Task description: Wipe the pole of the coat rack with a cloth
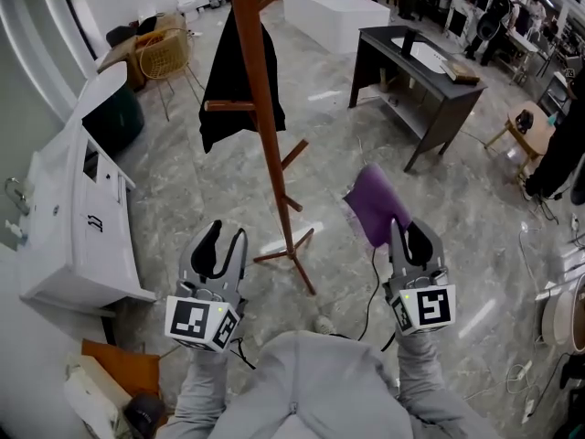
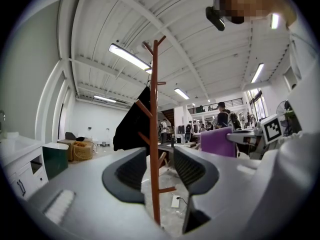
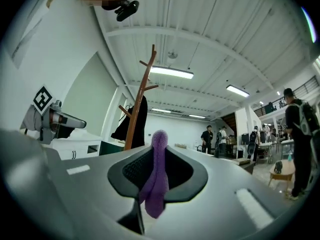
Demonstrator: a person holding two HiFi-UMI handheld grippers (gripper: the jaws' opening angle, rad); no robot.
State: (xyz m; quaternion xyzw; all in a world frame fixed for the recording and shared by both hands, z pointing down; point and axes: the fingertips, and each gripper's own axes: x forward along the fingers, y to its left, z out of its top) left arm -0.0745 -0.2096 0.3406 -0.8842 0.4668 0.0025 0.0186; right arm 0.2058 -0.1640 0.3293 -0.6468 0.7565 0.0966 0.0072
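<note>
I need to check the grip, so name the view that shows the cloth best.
Right gripper view: the cloth hangs close up, pinched between the right tongs. Head view shows it from above. Left gripper view shows a distant purple patch.

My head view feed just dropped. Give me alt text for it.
The right claw grips a purple cloth, held to the right of the brown coat-rack pole and not touching it. The left claw is open and empty, to the left of the pole. A black coat hangs on the rack.
</note>
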